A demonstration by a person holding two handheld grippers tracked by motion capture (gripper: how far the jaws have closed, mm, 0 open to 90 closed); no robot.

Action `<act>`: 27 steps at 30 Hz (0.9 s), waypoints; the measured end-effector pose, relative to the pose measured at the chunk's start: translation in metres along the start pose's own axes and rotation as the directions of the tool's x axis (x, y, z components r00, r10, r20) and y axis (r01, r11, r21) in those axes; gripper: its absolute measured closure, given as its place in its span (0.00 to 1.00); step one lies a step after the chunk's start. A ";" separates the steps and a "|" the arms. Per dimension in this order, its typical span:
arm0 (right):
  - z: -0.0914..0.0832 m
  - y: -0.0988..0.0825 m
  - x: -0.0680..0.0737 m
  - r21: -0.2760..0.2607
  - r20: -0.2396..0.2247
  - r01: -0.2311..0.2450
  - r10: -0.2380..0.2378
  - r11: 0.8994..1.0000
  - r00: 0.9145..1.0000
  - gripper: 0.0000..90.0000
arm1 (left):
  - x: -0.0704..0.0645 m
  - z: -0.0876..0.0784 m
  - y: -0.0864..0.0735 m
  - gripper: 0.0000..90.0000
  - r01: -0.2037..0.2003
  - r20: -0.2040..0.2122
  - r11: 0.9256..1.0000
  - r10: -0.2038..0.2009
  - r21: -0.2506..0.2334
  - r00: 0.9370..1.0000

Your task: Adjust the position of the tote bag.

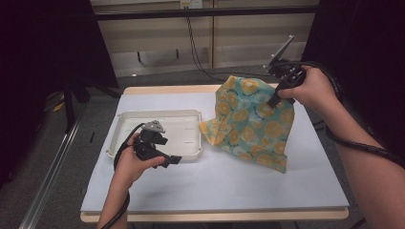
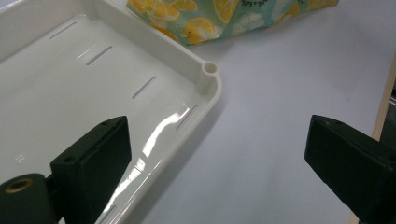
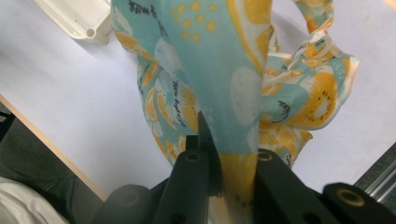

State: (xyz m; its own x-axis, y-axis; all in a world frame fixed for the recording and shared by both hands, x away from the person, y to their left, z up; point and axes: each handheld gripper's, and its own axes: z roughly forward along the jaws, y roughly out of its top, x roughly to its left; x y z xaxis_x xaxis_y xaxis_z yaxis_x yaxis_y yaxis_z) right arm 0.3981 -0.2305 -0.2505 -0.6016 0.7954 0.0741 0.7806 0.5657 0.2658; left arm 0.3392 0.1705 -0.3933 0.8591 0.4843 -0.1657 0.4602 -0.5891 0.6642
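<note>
Right hand-held gripper is pinching the cloth, its jaws pressing together on a fold of it and lifting that part above the table. In the right gripper view the fabric is running up from between the two black jaws.

Table: white sheet on top, wooden edge showing at the near and far sides, carrying everything below.

Cloth: teal with orange and yellow citrus slices, hanging in a peak from the grip, its lower edge trailing on the table right of centre.

Tray: white plastic, shallow, slotted floor, lying left of the cloth; its near right corner is sitting just beside the cloth's lower folds.

Left hand-held gripper: hovering at the tray's front edge, jaws standing spread with nothing between them.
</note>
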 end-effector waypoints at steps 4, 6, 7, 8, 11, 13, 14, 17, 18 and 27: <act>-0.001 -0.001 0.000 -0.030 0.008 -0.018 0.018 0.999 1.000 1.00 | 0.000 0.002 0.000 0.08 -0.003 0.001 1.000 0.003 0.004 1.000; -0.004 -0.001 -0.001 -0.045 0.026 -0.036 0.037 0.998 0.999 1.00 | 0.001 0.002 -0.001 0.08 -0.003 0.000 1.000 0.003 0.012 1.000; -0.006 -0.002 -0.002 -0.052 0.024 -0.042 0.044 0.998 0.999 1.00 | 0.001 0.003 -0.001 0.08 -0.003 -0.002 1.000 0.003 0.011 1.000; -0.008 -0.002 -0.004 -0.072 0.034 -0.051 0.054 0.996 0.998 1.00 | 0.001 0.003 -0.001 0.08 0.002 -0.003 1.000 -0.002 0.011 1.000; -0.019 -0.004 -0.011 -0.121 0.066 -0.105 0.113 0.987 0.991 1.00 | 0.001 0.004 -0.001 0.08 0.000 -0.001 1.000 0.000 0.010 1.000; -0.026 -0.007 -0.015 -0.141 0.103 -0.159 0.174 0.977 0.979 1.00 | 0.002 0.005 0.000 0.08 -0.004 -0.001 1.000 0.004 0.012 1.000; -0.029 -0.008 -0.018 -0.145 0.094 -0.177 0.192 0.973 0.977 1.00 | 0.001 0.005 0.000 0.08 0.000 -0.001 1.000 0.000 0.009 1.000; -0.033 -0.012 -0.021 -0.168 0.112 -0.223 0.243 0.960 0.964 1.00 | 0.001 0.006 0.001 0.08 -0.005 0.001 1.000 0.005 0.016 1.000; -0.033 -0.015 -0.021 -0.165 0.094 -0.254 0.272 0.953 0.958 1.00 | 0.000 0.007 0.002 0.08 -0.004 -0.001 1.000 0.004 0.011 1.000; -0.020 -0.018 0.005 -0.134 -0.045 -0.278 0.275 0.951 0.960 1.00 | -0.004 0.011 0.004 0.08 -0.019 0.005 1.000 0.019 0.024 1.000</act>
State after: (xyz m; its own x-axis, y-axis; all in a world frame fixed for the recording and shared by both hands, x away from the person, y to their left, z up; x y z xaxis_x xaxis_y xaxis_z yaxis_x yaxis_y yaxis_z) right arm 0.3774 -0.2411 -0.2354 -0.3709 0.9096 0.1873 0.8871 0.2874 0.3613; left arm 0.3401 0.1593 -0.3980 0.8685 0.4702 -0.1567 0.4493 -0.6136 0.6493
